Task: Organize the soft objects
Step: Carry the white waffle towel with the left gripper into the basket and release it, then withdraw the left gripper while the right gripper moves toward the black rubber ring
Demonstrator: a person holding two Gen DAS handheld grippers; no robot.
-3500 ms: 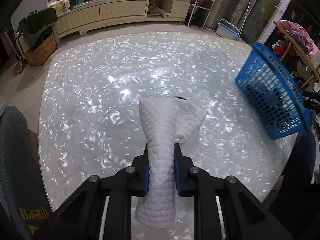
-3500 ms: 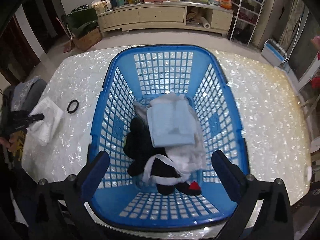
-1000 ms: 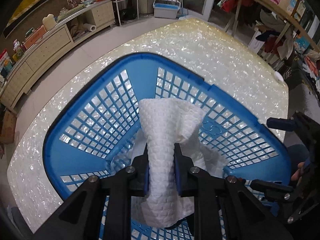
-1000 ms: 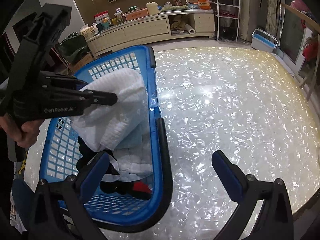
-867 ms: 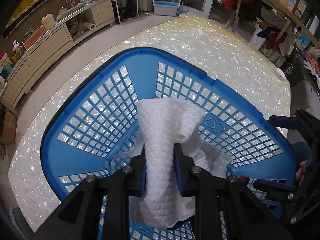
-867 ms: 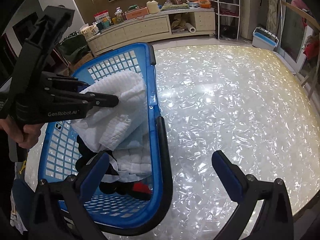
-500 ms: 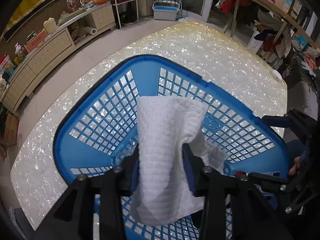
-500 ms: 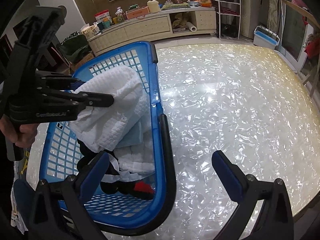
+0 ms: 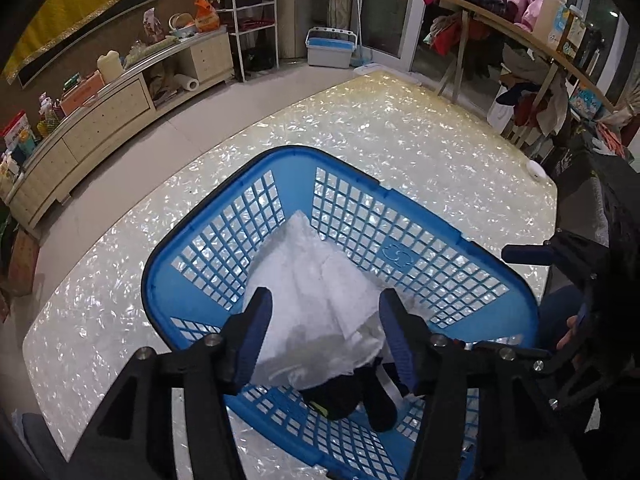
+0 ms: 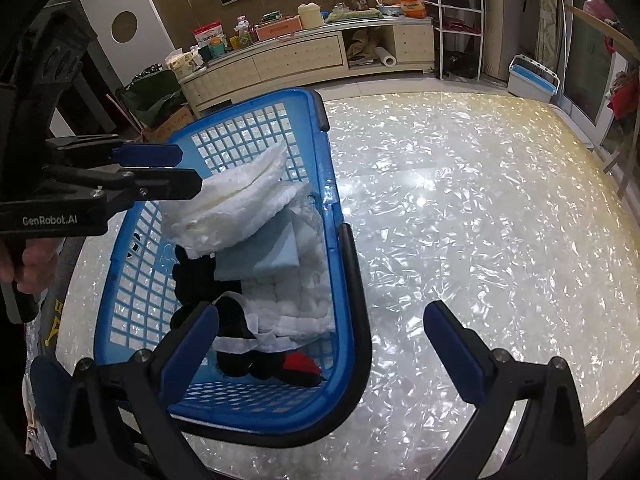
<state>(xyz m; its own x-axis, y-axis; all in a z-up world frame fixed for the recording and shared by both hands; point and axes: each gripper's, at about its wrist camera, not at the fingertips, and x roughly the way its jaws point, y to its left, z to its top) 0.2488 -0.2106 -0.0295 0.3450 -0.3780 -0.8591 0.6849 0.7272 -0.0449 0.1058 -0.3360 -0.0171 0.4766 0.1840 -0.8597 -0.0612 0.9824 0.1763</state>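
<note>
The blue laundry basket (image 9: 288,150) stands on the pearly white table (image 10: 480,220). A white waffle towel (image 9: 308,264) lies loose on the pile inside it, on a light blue folded cloth (image 10: 264,252) and black garments (image 9: 344,396). My left gripper (image 9: 325,298) hovers above the basket with its jaws opening. The towel shows between the pads below them, and neither pad touches it. In the right wrist view the left gripper (image 10: 186,171) is just left of the towel (image 10: 236,204). My right gripper (image 10: 322,314) stands open and empty over the basket's (image 10: 132,280) near right rim.
A person's hand (image 10: 28,260) holds the left gripper at the far left. A small white round object (image 9: 534,168) sits near the table's far right edge. Beyond the table are a low sideboard (image 10: 304,60), wire shelves (image 10: 456,20) and a clothes rack (image 9: 500,12).
The left jaws have spread apart and let go of the white towel, which has dropped onto the pile in the basket. The left gripper has risen a little. The right gripper has kept still.
</note>
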